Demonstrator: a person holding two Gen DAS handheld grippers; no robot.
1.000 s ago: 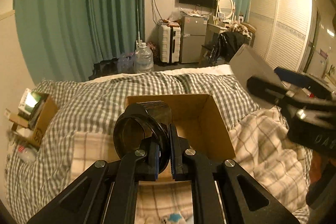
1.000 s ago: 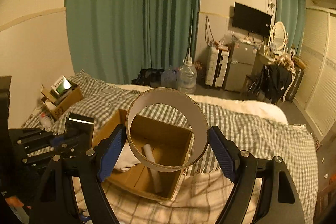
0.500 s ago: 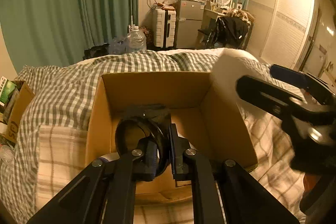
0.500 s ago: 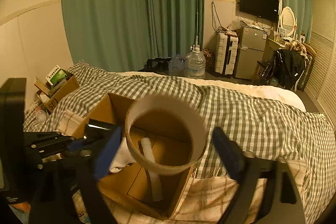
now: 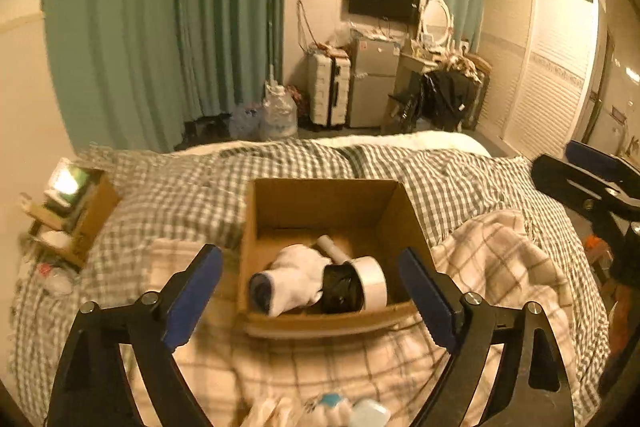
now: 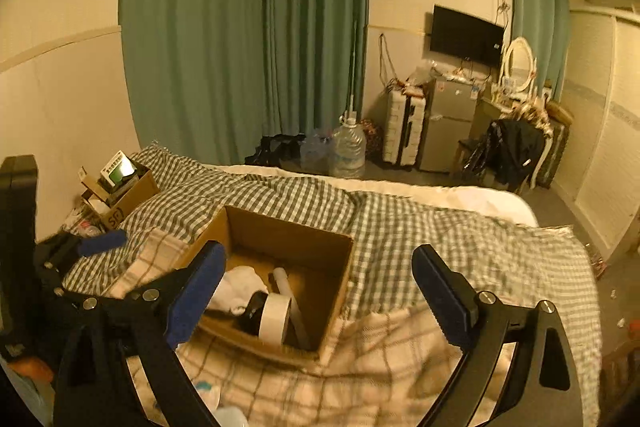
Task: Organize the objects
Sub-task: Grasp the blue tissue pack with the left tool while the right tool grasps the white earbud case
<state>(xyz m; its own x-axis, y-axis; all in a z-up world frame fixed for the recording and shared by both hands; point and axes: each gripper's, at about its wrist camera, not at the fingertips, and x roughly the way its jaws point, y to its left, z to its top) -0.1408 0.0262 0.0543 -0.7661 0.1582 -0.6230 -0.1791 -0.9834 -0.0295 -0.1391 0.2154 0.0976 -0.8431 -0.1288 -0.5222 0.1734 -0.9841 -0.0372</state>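
An open cardboard box (image 5: 394,205) (image 6: 340,275) sits on the bed. Inside lie a white tape roll (image 5: 372,287) (image 6: 274,319), a black roll (image 5: 338,289) (image 6: 253,311) beside it, a white sock (image 5: 292,277) (image 6: 238,287) and a white tube (image 5: 332,247) (image 6: 288,291). My left gripper (image 5: 310,303) is open and empty, above the box's near edge. My right gripper (image 6: 320,299) is open and empty, also above the box. The right gripper shows at the right edge of the left wrist view (image 5: 592,187).
A checked quilt (image 5: 460,171) and a plaid blanket (image 5: 500,267) cover the bed. A small box of items (image 5: 76,207) (image 6: 120,187) sits at the bed's left. Small white and blue objects (image 5: 340,409) lie near the front. Water bottles (image 6: 348,147), suitcase and fridge stand beyond.
Both grippers opened and drew back. The black roll and the white tape roll, held before, now lie in the box.
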